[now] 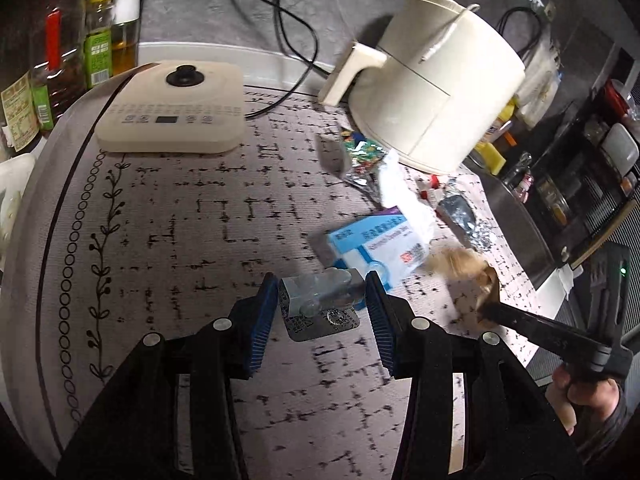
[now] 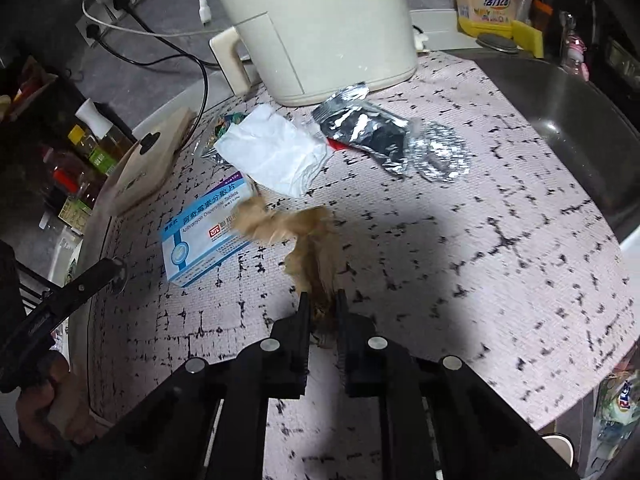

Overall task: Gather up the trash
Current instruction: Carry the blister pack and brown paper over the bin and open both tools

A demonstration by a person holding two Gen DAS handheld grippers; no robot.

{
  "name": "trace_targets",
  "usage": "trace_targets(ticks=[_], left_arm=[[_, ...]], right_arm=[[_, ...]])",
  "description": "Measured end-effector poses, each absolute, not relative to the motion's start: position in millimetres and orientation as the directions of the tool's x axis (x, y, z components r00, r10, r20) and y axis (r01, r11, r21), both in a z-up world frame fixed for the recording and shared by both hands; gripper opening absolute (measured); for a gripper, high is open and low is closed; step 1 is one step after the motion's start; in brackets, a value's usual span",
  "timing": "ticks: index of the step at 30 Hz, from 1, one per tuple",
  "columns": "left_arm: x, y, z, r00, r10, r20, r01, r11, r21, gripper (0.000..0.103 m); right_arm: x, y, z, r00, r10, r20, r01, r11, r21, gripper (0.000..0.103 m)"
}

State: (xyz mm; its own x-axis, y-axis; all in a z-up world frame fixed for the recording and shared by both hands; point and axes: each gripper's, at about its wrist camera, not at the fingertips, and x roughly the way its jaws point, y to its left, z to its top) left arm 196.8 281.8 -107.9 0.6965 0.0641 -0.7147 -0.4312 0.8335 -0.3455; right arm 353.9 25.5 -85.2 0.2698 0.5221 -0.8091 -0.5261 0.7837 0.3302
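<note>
My left gripper (image 1: pixel 322 294) has its blue pads against the two ends of a clear plastic blister pack (image 1: pixel 320 294), held just above the patterned mat. My right gripper (image 2: pixel 320 304) is shut on a crumpled brown paper napkin (image 2: pixel 308 244), which also shows in the left wrist view (image 1: pixel 466 264). More trash lies on the mat: a blue and white tablet box (image 2: pixel 204 236), a white tissue (image 2: pixel 276 152), a silver foil wrapper (image 2: pixel 368 128), an empty pill blister (image 2: pixel 440 152) and a colourful wrapper (image 1: pixel 356 148).
A cream air fryer (image 1: pixel 436 80) stands at the back of the mat. A cream induction cooker (image 1: pixel 176 108) sits at the left, with oil bottles (image 1: pixel 100 40) behind it. A steel sink (image 2: pixel 560 120) lies to the right. Cables (image 1: pixel 288 20) run along the wall.
</note>
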Motion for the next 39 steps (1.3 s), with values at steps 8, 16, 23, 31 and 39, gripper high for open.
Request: trace_targets(ticks=[8, 16, 23, 31, 39], left_arm=[[209, 228, -94, 0.721, 0.022, -0.693, -0.353, 0.872, -0.339, 0.045], [213, 152, -92, 0.713, -0.046, -0.699, -0.269, 0.903, -0.334, 0.045], [216, 85, -92, 0.699, -0.103, -0.708, -0.200, 0.922, -0.332, 0.045], [220, 5, -94, 0.672, -0.163, -0.723, -0.100, 0.947, -0.306, 0.045], [214, -62, -110, 0.627, -0.211, -0.750, -0.037, 0.953, -0.299, 0.045]], right_arm=[[342, -47, -71, 0.327, 0.536, -0.779, -0.469, 0.807, 0.359, 0.012], [315, -139, -67, 0.373, 0.517, -0.770, -0.390, 0.841, 0.375, 0.012], [291, -227, -74, 0.414, 0.474, -0.777, -0.300, 0.877, 0.375, 0.012], [264, -308, -90, 0.434, 0.443, -0.784, -0.211, 0.896, 0.390, 0.012], [233, -370, -121, 0.392, 0.419, -0.819, -0.149, 0.907, 0.393, 0.013]])
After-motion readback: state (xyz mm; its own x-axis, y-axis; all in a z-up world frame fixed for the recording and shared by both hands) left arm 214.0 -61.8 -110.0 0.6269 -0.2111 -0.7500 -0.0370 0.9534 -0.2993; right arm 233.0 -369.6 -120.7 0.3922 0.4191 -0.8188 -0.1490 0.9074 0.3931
